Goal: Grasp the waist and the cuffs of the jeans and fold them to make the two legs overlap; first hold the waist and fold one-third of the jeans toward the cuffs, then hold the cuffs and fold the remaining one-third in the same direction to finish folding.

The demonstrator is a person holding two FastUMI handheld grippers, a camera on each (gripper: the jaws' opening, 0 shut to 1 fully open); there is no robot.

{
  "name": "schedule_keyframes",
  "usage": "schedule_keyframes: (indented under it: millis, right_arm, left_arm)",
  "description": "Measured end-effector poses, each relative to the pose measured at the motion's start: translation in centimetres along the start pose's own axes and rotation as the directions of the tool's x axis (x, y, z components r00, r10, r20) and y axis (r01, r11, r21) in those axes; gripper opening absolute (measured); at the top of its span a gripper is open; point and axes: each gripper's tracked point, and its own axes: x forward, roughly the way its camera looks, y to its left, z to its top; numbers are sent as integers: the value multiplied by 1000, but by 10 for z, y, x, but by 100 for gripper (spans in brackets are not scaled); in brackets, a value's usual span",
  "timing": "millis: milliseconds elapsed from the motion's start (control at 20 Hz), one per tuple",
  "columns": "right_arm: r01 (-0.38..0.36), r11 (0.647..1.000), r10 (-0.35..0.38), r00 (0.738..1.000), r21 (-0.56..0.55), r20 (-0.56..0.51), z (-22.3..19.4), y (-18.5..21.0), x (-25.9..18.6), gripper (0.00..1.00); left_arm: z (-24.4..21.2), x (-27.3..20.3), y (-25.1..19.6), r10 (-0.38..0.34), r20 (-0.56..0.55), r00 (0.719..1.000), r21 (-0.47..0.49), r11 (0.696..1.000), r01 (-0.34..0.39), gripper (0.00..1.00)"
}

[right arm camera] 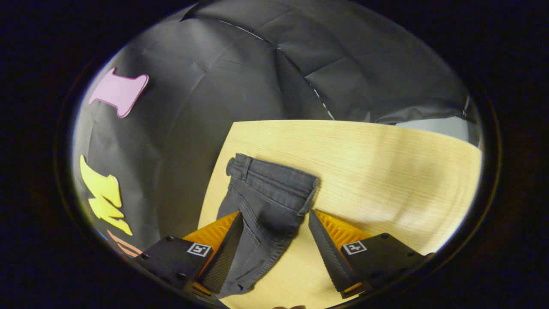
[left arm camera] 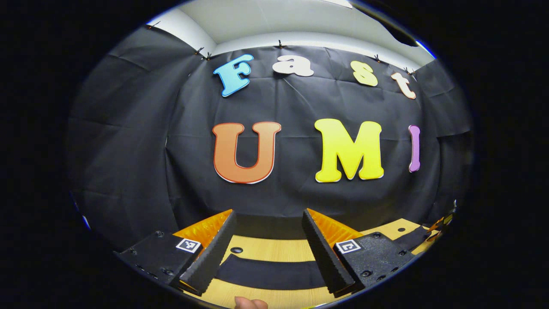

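The dark grey jeans (right arm camera: pixel 266 201) are lying flat on the wooden tabletop (right arm camera: pixel 377 163), waistband pointing toward its far edge beside the booth wall. The right gripper (right arm camera: pixel 274 223) is hovering over them, fingers spread and empty, seemingly lining up for the waist. The left gripper (left arm camera: pixel 268 223) is facing the wall, fingers released, holding nothing.

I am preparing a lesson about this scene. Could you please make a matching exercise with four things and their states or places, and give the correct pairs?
Things:
1. jeans
2. table
3. left gripper
4. right gripper

States or places:
A. pale wood surface
B. open, the jeans' waist lying between its fingers
C. dark denim, lying flat on the table
D. open, above a dark strip of cloth

Pairs: 1-C, 2-A, 3-D, 4-B
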Motion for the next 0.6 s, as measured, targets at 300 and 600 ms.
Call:
schedule_keyframes:
  millis: [300, 600]
  right_arm:
    - [20, 998, -21, 1000, 61, 14, 6, -11, 21, 35]
    - [30, 999, -29, 998, -20, 49, 7, -7, 22, 0]
  left_arm:
    - [-18, -24, -6, 2, -75, 997, 3, 1000, -2, 98]
    - [-15, -30, 1, 16, -87, 996, -18, 1000, -18, 98]
